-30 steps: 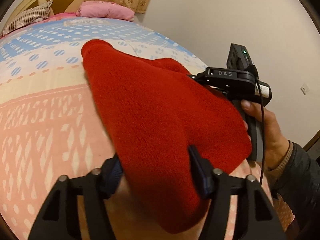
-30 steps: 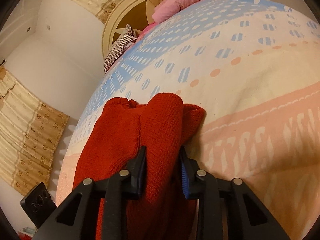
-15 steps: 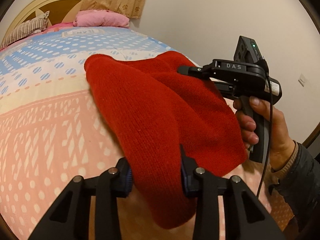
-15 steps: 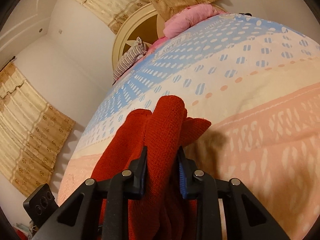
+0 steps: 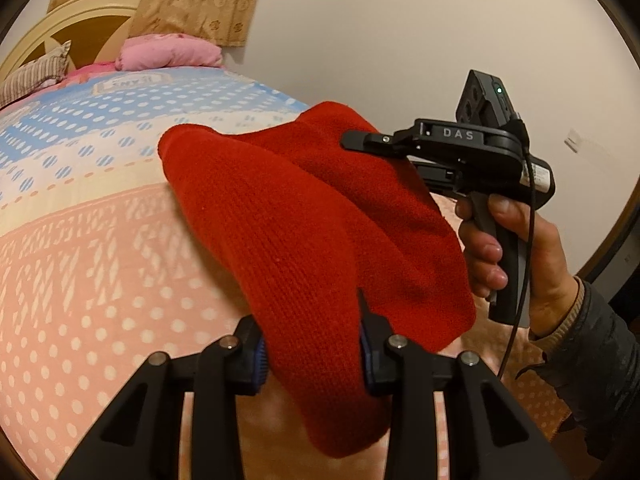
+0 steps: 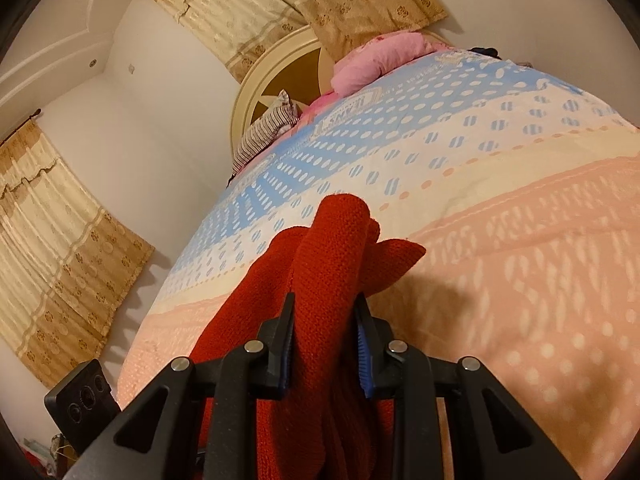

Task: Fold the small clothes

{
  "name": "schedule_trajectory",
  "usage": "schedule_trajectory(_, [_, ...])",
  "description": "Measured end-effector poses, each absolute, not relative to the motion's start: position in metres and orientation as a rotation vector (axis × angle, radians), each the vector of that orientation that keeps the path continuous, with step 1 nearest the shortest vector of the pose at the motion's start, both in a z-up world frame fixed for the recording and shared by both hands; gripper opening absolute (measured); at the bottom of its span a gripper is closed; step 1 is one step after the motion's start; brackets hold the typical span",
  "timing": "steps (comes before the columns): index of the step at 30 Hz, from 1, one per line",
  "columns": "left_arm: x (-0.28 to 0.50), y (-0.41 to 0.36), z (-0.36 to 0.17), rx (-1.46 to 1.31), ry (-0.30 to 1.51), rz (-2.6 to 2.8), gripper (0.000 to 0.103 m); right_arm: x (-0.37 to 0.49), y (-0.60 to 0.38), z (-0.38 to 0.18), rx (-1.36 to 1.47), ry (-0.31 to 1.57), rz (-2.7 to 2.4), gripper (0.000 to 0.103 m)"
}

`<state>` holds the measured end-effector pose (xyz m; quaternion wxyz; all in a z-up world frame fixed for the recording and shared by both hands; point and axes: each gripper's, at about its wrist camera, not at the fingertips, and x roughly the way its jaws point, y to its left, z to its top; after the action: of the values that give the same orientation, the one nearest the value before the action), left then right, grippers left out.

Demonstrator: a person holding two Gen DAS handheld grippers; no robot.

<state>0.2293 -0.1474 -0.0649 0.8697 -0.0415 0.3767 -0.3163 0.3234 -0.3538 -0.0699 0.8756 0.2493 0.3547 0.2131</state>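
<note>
Holding a red knit (image 5: pixel 304 240) off the bed (image 5: pixel 80 280) between both grippers, each clamped on a bunched edge. Left gripper (image 5: pixel 312 354) pinching a thick roll of the knit at the near end, its jaws narrow and pressing the fabric from both sides, having narrowed onto the fabric within the last second, from a looser straddle to a firm pinch. Right gripper (image 6: pixel 325 344) gripping an upright ridge of fabric, jaws narrow and barely changed. Seen from the left wrist, right gripper (image 5: pixel 384 140) sitting at the far right corner of the knit, with the person's hand (image 5: pixel 516 256) wrapped round its handle. Rising compared with a second ago: more wall and curtain (image 6: pixel 64 240) showing in both views, the bedspread dropping lower in frame, and the knit hanging as a sagging span between the two grips with a loose lobe drooping at the right. Meaning, most likely, that the lift for a fold is under way, with the garment now secured at two points and free of the bed except perhaps at its far edge, which cannot be told from here. Judging the fold itself as not yet made; carrying the held edge over and laying it flat probably coming next. Pillow (image 6: pixel 376 60) lying far off by the headboard, well apart from the work.
</note>
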Motion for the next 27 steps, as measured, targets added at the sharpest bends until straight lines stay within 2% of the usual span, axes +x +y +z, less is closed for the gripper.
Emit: schedule_trajectory(27, [0.189,-0.234,-0.039,0.026,0.727,-0.856,0.036,0.196,-0.457,-0.017,0.502,0.633,0.284,0.026])
